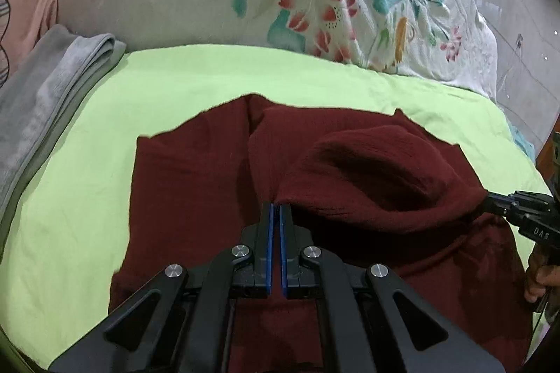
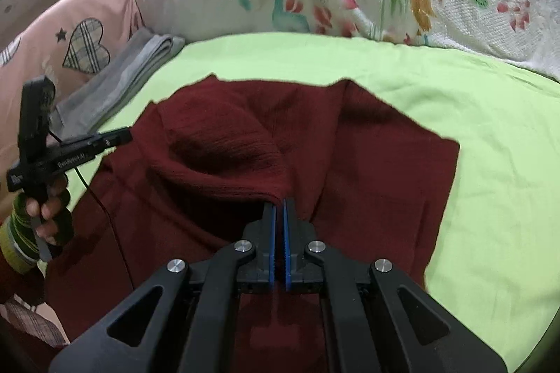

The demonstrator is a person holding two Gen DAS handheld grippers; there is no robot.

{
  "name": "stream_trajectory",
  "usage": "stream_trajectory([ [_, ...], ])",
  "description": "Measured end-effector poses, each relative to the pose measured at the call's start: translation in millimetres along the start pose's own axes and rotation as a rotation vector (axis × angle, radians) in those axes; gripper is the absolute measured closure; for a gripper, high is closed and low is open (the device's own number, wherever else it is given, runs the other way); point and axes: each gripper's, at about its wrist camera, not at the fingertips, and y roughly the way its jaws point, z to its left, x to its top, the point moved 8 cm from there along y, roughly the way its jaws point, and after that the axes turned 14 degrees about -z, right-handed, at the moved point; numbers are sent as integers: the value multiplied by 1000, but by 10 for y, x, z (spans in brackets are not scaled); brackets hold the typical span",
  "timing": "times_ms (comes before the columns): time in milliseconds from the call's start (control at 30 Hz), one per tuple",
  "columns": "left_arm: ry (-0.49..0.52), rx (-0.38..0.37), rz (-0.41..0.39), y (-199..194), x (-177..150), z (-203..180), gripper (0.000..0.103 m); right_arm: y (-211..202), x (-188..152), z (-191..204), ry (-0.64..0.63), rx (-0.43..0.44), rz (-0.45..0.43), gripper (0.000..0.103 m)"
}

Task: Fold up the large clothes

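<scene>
Maroon garment (image 1: pixel 196 191) lies on the green bedsheet (image 1: pixel 87 198); left tool (image 1: pixel 275 208) and right tool (image 2: pixel 279 202) each pinch its lifted fold, closed tight.

Left wrist view, 3 o'clock: right gripper (image 1: pixel 490 196) body carries white letters "D A S".

Right wrist view, 9 o'clock: left gripper (image 2: pixel 127 135) arm carries white print, blurred; it begins with a capital and ends perhaps in "AI", not legible in full. Small white mark at its rear end, unreadable.
</scene>
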Motion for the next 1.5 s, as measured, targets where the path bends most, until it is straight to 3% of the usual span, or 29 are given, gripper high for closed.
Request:
stream_trajectory([
  [233,13,-30,54,-176,-211,45,103,-66,-268,35,6,-29,53,97],
  [333,-30,-70,91,-253,-257,97,98,-163,-296,54,33,-30,63,90],
  [433,-126,-120,103,-305,-186,196,78,-312,-258,48,82,-13,33,79],
  [500,-172,-144,119,-252,-129,232,61,-374,-221,15,137,-3,12,79],
  [667,-255,-217,196,73,-42,178,47,-325,-96,-165,306,-12,-19,79],
  [867,-335,-251,302,492,-197,119,50,38,-105,-346,469,-35,41,79],
  [933,-345,-262,299,545,-227,96,66,193,-148,-350,496,-35,78,78],
  [967,-351,-291,302,558,-235,59,97,251,-172,-346,504,-37,95,78],
  [1033,-347,-320,305,541,-241,3,99,364,-217,-297,520,-15,129,80],
  [1067,-322,-325,288,483,-194,-21,99,380,-213,-270,515,-13,132,96],
  [1233,-266,-389,181,61,46,39,100,112,-6,-265,525,24,6,95],
  [1400,-240,-251,263,287,-191,347,102,227,-207,-381,530,-40,73,92],
  [1500,-266,-210,318,389,-383,479,103,191,-256,-447,553,-76,75,86],
])
